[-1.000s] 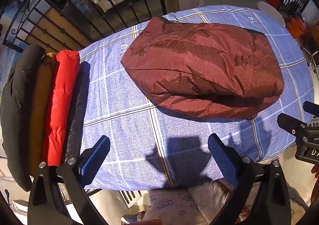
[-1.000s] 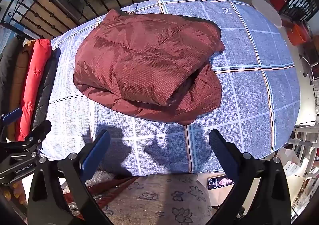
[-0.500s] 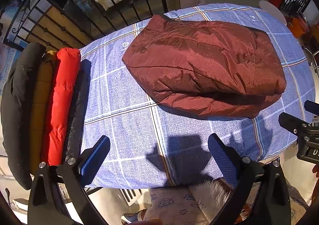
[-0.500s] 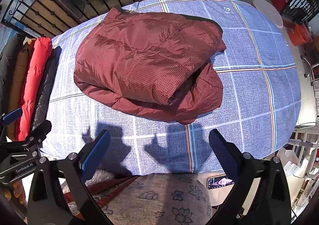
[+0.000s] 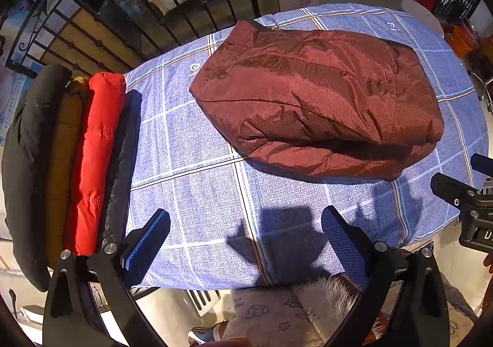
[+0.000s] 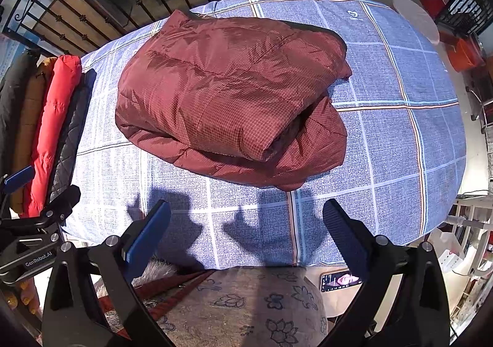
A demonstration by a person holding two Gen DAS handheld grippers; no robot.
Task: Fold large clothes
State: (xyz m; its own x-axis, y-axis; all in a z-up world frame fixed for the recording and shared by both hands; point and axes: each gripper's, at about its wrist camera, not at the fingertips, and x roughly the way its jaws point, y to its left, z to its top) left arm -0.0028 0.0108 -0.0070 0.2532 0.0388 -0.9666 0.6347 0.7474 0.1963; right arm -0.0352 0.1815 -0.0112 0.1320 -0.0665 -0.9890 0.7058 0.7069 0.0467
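A maroon jacket (image 5: 317, 106) (folded double) is seen lying on the checked sheet (image 5: 215, 193), well apart from both grippers. The left gripper (image 5: 246, 242) and right gripper (image 6: 246, 236) are held spread, nothing gripped.

One folded jacket (image 5: 314, 94); four hanging garments (image 5: 92, 156).

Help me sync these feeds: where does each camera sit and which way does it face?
Left wrist: on the left hand-held gripper, facing across the table at the jacket; its open fingers and the right gripper's tip show.
Right wrist: on the right hand-held gripper, same heading from further right; its open fingers and the left gripper show.
Shared: jacket, table, clothes stack.
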